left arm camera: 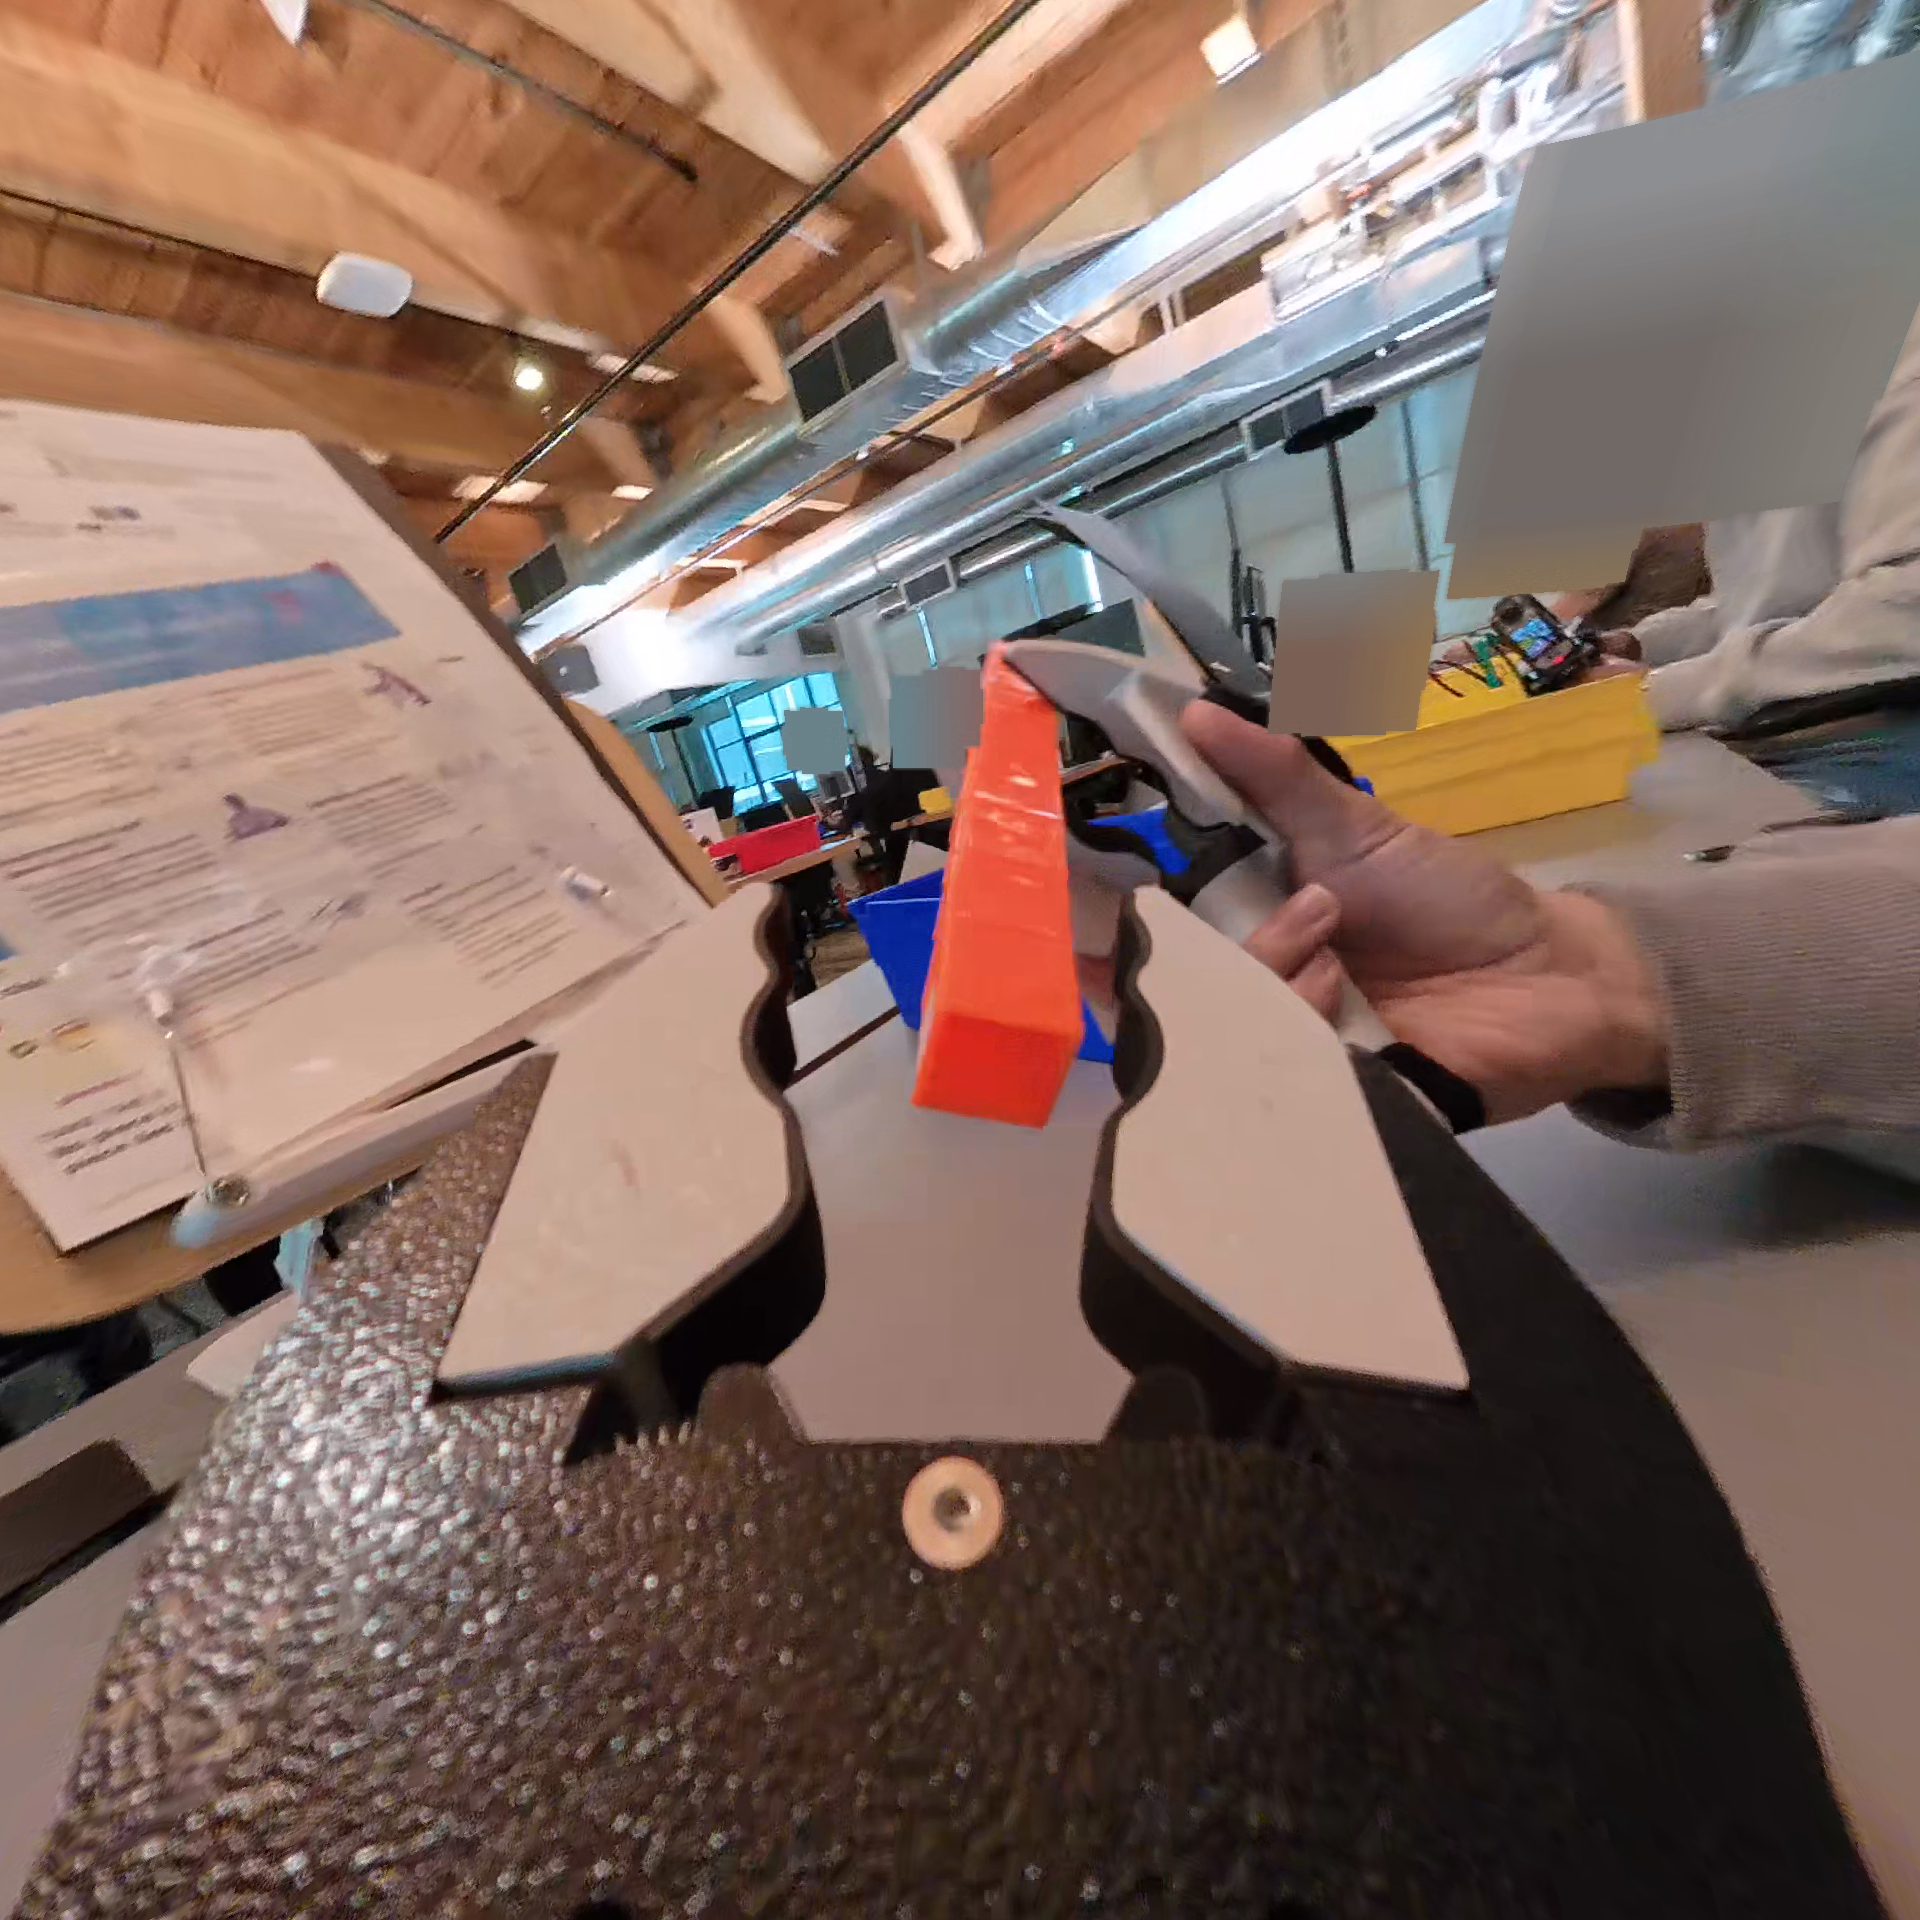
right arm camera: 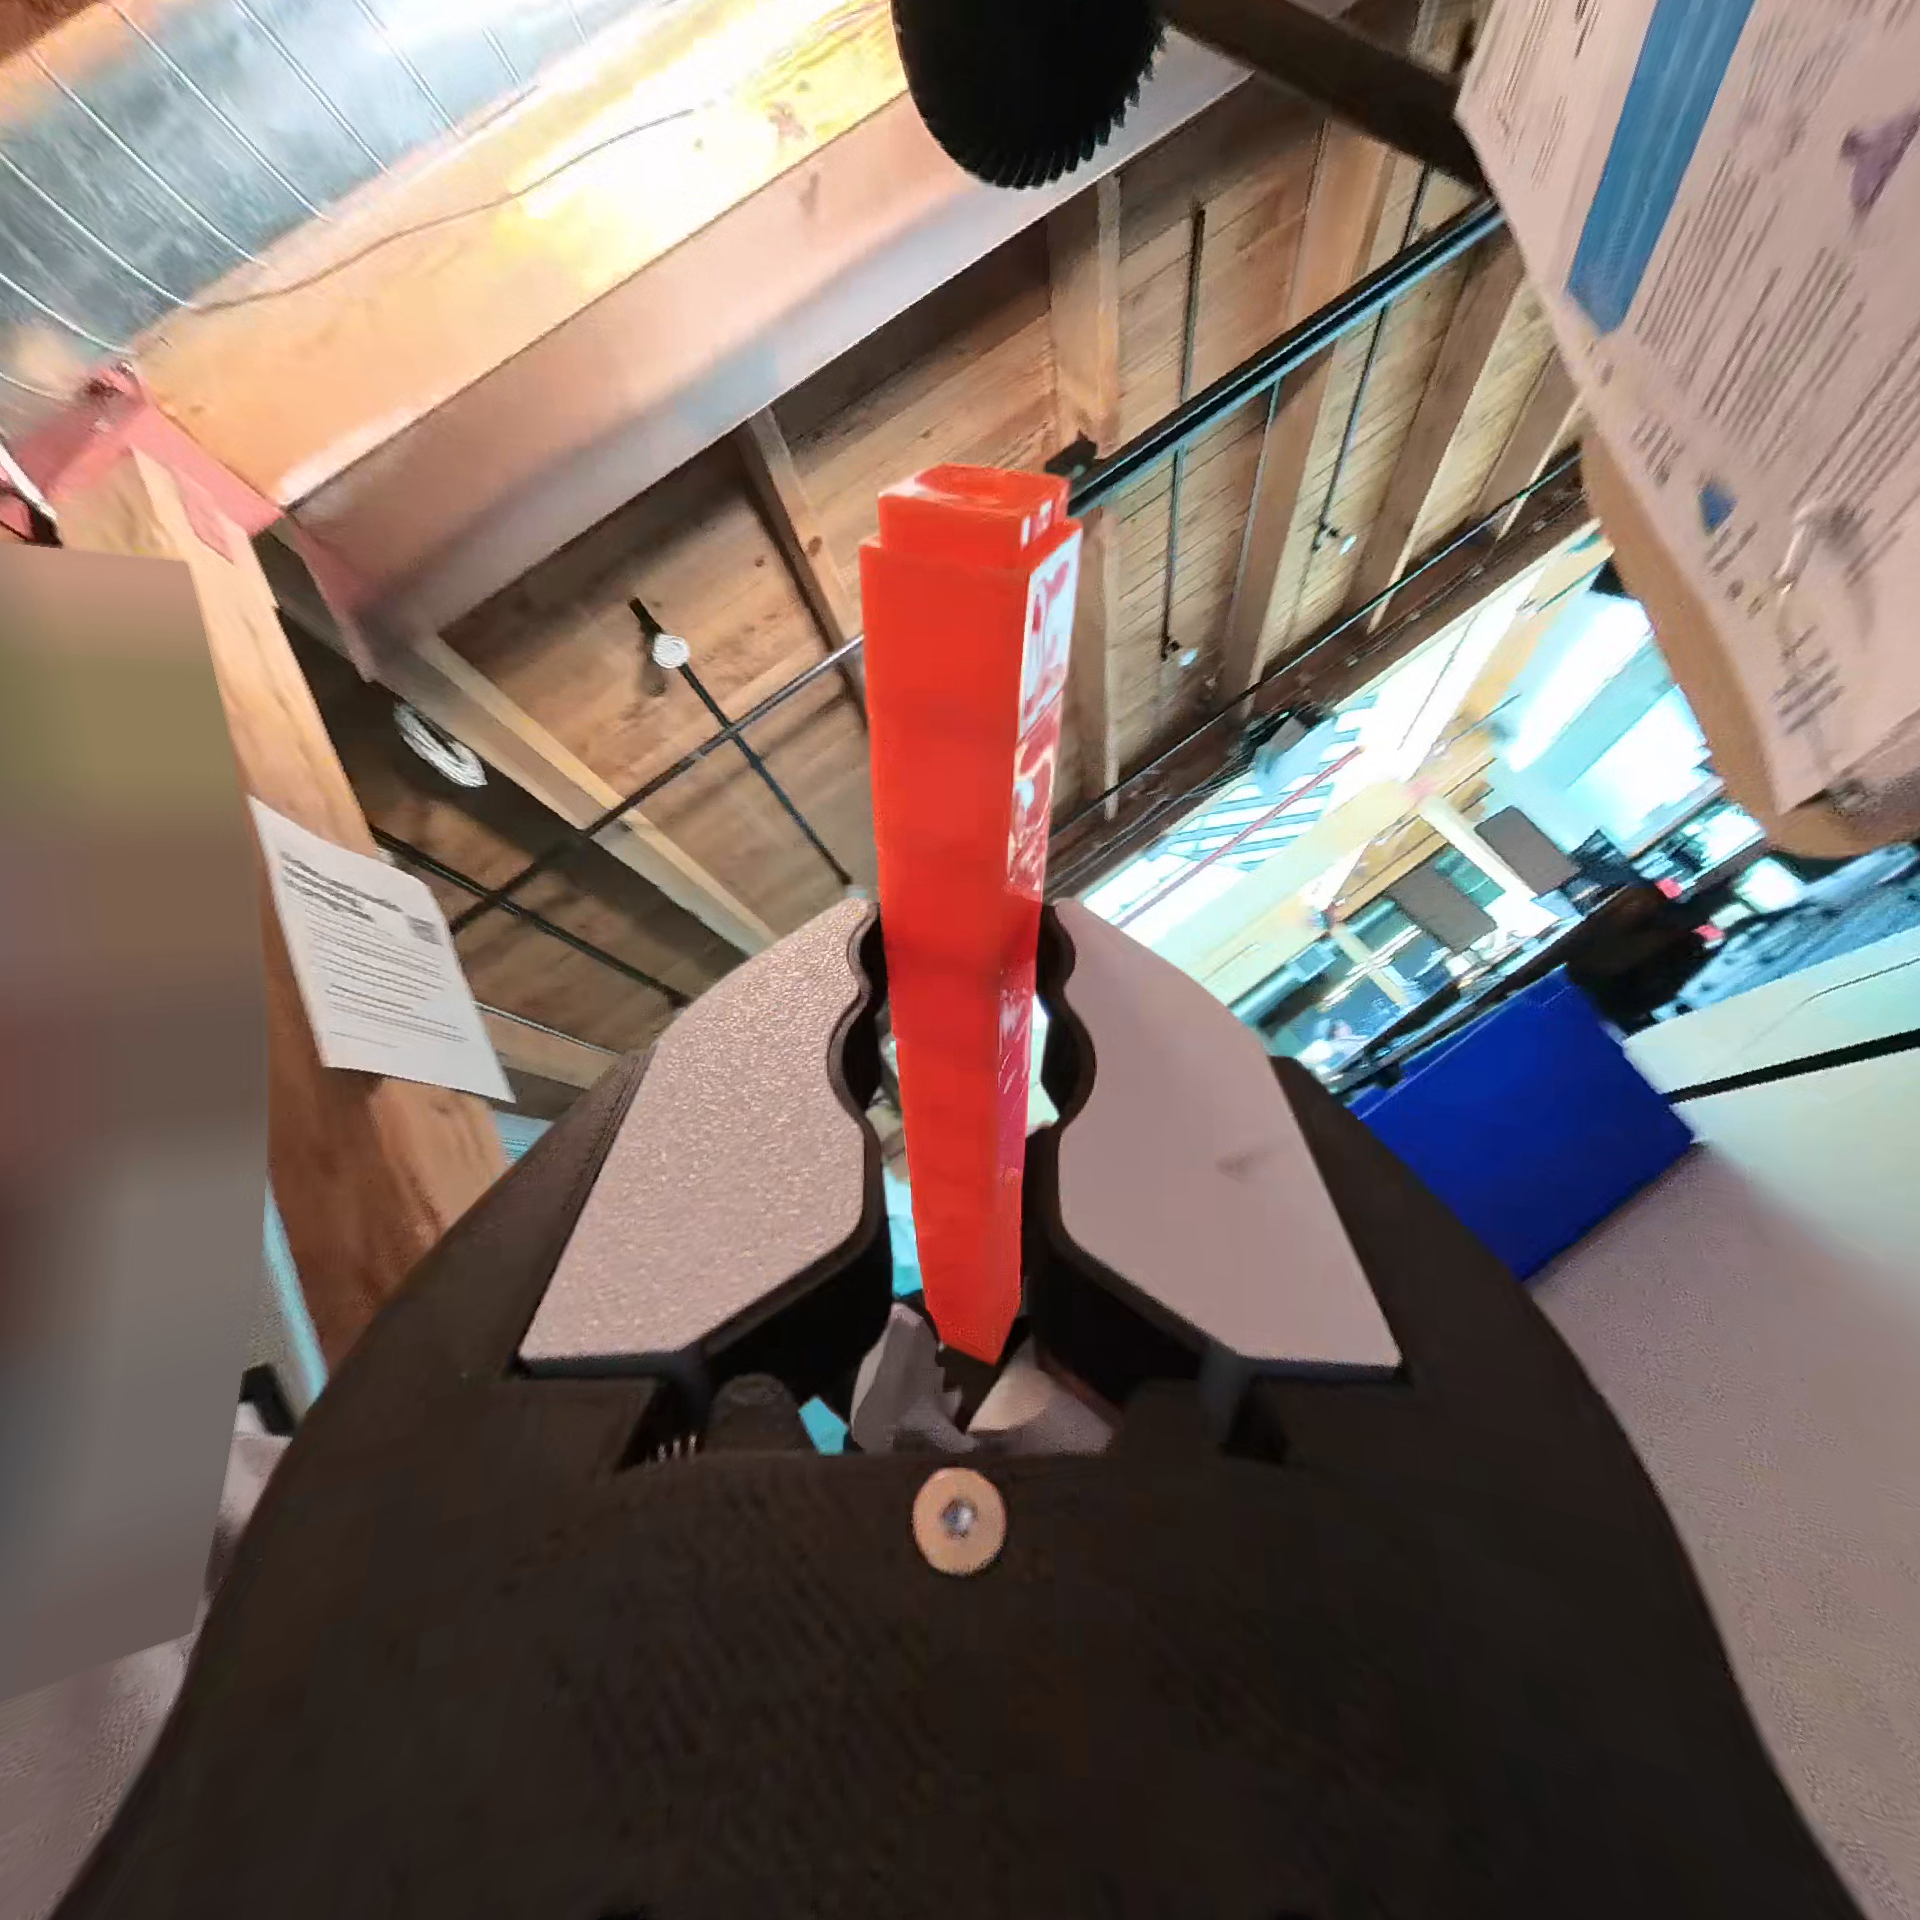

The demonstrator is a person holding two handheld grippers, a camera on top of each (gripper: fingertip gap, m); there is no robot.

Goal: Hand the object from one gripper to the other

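While the right tool (right arm camera: 961, 977) pinches a glossy orange square bar (right arm camera: 951, 935), the left tool (left arm camera: 951, 966) gapes wide.

Open-plan lab or maker workspace. Exposed timber ceiling (left arm camera: 312, 187) with silver ventilation ducts (left arm camera: 1039, 353) running beneath it. Long pale worktables (left arm camera: 1714, 1299) carry a yellow bin (left arm camera: 1507, 758) and blue bins (right arm camera: 1507, 1122). A printed poster (left arm camera: 239, 748) stands on an easel. Desks with seated people (left arm camera: 883, 800) sit far back by large windows (left arm camera: 769, 727).
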